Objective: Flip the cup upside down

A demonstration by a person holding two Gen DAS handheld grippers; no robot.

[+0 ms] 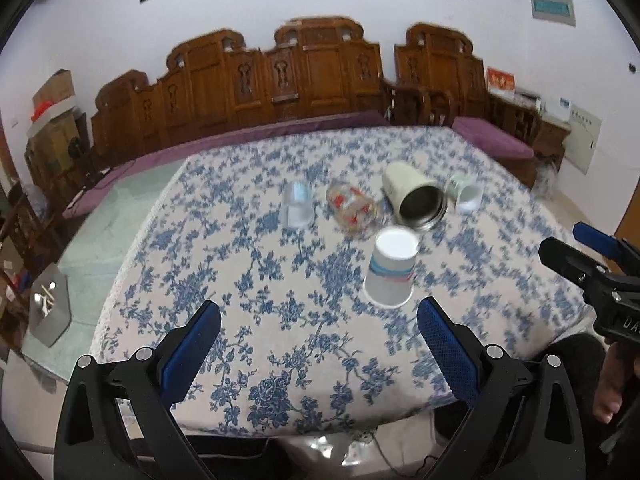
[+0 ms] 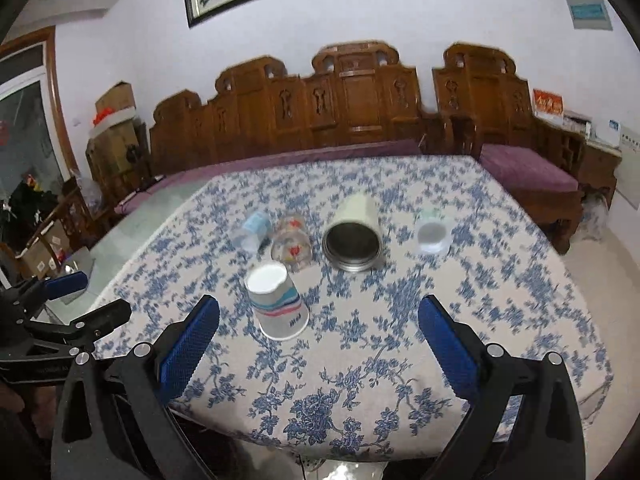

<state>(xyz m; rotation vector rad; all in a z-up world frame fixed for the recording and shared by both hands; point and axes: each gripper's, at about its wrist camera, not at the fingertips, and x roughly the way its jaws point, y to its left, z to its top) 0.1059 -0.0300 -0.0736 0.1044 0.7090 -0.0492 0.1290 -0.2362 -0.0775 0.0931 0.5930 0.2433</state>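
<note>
Legible text is scarce. The right hand-held gripper (image 1: 576, 254), seen at the right edge of the left wrist view, bears pale raised letters "DA" on its black body, cut off by the frame. The paper cup (image 2: 277, 302) carries dark print near its rim, too blurred to read. The red wall sign (image 2: 548, 105) shows yellow characters, also unreadable.

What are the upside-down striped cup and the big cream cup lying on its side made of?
The striped cup looks like paper: matte white wall, printed colour bands, thin rolled rim. The cream cup seems to be metal with a painted outside: its inside is dark, dull grey and its rim shines like steel.
</note>
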